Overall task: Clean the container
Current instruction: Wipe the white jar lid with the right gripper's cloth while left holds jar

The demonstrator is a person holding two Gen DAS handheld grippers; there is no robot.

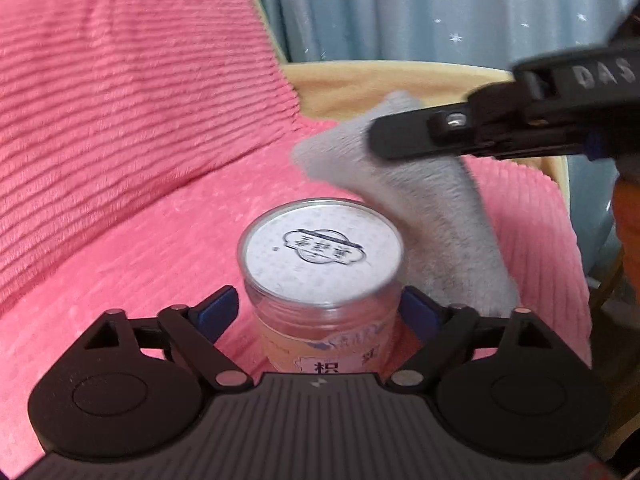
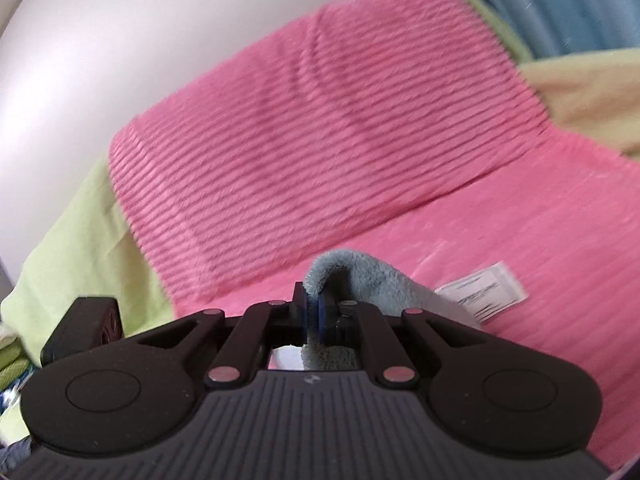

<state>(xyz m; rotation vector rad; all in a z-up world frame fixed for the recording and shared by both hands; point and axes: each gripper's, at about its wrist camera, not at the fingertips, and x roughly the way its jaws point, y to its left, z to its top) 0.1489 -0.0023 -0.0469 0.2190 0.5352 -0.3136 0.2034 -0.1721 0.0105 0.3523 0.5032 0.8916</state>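
A clear round container (image 1: 324, 312) with a white printed lid (image 1: 323, 251) stands upright between the blue pads of my left gripper (image 1: 320, 314), which is shut on its body. A grey cloth (image 1: 432, 216) hangs down at the container's right side, just touching the lid's rim. My right gripper (image 1: 380, 140) comes in from the right above it, shut on that cloth. In the right wrist view the right gripper (image 2: 314, 314) pinches the cloth (image 2: 360, 280), which drapes over its right finger; the container is out of sight there.
A pink ribbed blanket (image 1: 120, 128) covers the seat and its back. Beige fabric (image 1: 360, 84) and a blue starred curtain (image 1: 400, 4) lie behind. A white paper label (image 2: 482, 292) rests on the pink seat; green fabric (image 2: 80, 232) is at the left.
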